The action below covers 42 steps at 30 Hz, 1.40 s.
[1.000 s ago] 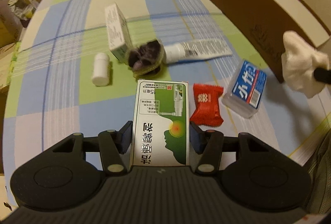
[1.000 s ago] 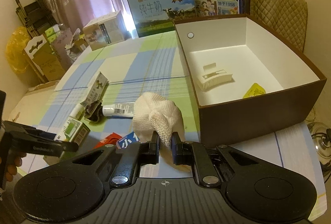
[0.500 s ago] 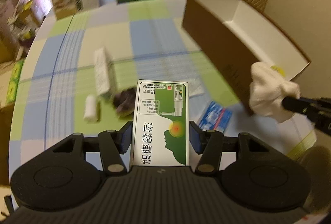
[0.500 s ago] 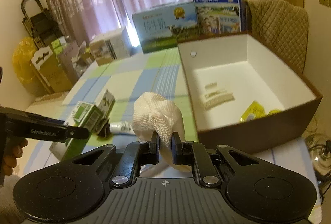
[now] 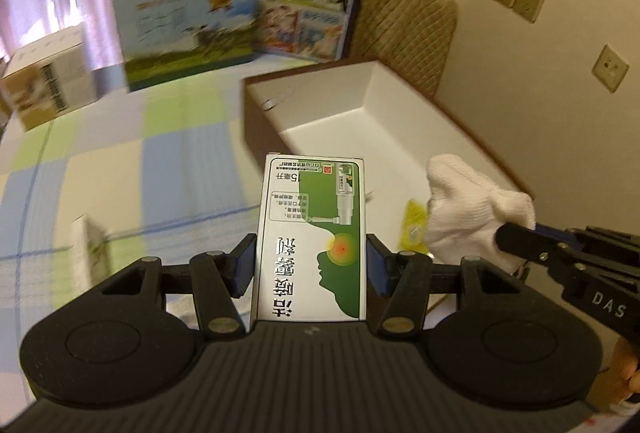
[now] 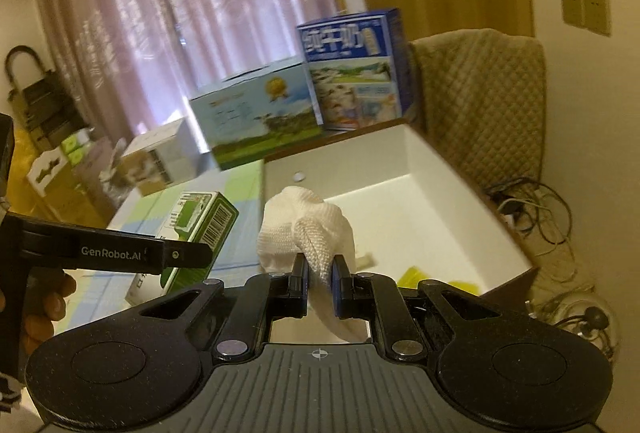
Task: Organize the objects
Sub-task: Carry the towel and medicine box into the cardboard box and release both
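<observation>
Above the near edge of the brown box [image 5: 400, 113], the left gripper [image 5: 311, 265] pinches a green-and-white carton [image 5: 310, 241] by its two long sides, its printed face up and its far end reaching over the box's white inside. A second ago this same view looked down on the checked tablecloth [image 5: 120, 161] with a small bottle, a tube, a red sweet and a blue pack lying beyond the carton; now those are out of the view, the carton is lifted clear of the cloth, and the open box and two milk cartons [image 5: 248, 13] at the far end of the table fill the scene instead. Only one small white box [image 5: 90, 253], blurred, shows at the left on the cloth. The grip on the carton looks the same as before. To the right, the right gripper [image 6: 320, 279] is pressed tight on a fold of a white knitted glove [image 6: 306, 233], which bunches up beyond its fingertips. Earlier the glove hung on the near side of the box's brown front wall; now it is above the box's white floor, near a yellow packet [image 5: 414, 225] lying there. In the right wrist view the carton appears at the left, just beside the box's left wall, with the left gripper's black finger across it and part of a hand [image 6: 40, 305] at the left edge. A quilted chair [image 6: 480, 105] stands behind the box.
</observation>
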### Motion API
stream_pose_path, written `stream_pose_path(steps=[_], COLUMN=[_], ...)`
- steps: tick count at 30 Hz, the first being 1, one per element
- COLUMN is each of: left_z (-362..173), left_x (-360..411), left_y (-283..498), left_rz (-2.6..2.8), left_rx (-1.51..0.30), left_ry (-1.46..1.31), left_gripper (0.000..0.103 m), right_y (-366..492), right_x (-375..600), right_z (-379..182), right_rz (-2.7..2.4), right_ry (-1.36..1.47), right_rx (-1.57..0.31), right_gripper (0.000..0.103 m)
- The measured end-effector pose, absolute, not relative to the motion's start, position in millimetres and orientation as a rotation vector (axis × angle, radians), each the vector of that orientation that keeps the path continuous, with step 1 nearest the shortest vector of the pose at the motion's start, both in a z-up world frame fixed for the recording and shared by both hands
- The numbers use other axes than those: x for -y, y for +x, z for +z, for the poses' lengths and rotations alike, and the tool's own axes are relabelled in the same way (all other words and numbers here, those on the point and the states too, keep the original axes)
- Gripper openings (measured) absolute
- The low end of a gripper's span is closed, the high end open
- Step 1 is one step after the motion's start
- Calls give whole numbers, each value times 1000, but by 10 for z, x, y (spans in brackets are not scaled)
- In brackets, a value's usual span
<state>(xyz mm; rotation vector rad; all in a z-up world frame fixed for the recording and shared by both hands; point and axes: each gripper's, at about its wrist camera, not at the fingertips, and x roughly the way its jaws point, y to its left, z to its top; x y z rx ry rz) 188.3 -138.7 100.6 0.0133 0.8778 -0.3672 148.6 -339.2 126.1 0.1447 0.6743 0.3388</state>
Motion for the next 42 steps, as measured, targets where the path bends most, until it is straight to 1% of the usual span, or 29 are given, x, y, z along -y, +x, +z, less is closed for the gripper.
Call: stream_pose_path(steps=[7, 13, 17, 27, 31, 36, 39, 40, 41, 42], left_z=[938, 743, 605, 363, 375, 412, 428, 432, 436, 439], left_x=[1979, 2283, 2441, 2551, 2544, 2538, 2519, 2514, 2510, 2506], left_y=[2177, 2411, 2476, 2537, 2565, 2578, 2588, 2587, 2584, 2581], left_rz=[-397, -401, -397, -393, -399, -397, -393, -395, -396, -396], left_rx=[-899, -973, -1004, -1052, -1041, -1030, -1028, -1026, -1025, -1024], left_ry=[31, 36, 68, 108, 110, 129, 128, 129, 129, 129], left_gripper=[52, 52, 52, 51, 51, 53, 57, 58, 59, 60], right_y=[1823, 2033, 2112, 2275, 2286, 2331, 2328, 2322, 2316, 2311], right_x=[3639, 3679, 3650, 3718, 3711, 3702, 3682, 3679, 3675, 3674], right_z=[1154, 1053, 1037, 971, 963, 964, 969, 978, 987, 997], right_rz=[302, 310, 320, 343, 353, 346, 339, 338, 336, 328], right_ry=[132, 72, 21, 25, 42, 54, 45, 42, 38, 33], right_rx=[-762, -823, -831, -840, -856, -866, -856, -850, -843, -836], right_gripper=[8, 8, 8, 8, 8, 8, 12, 16, 26, 32])
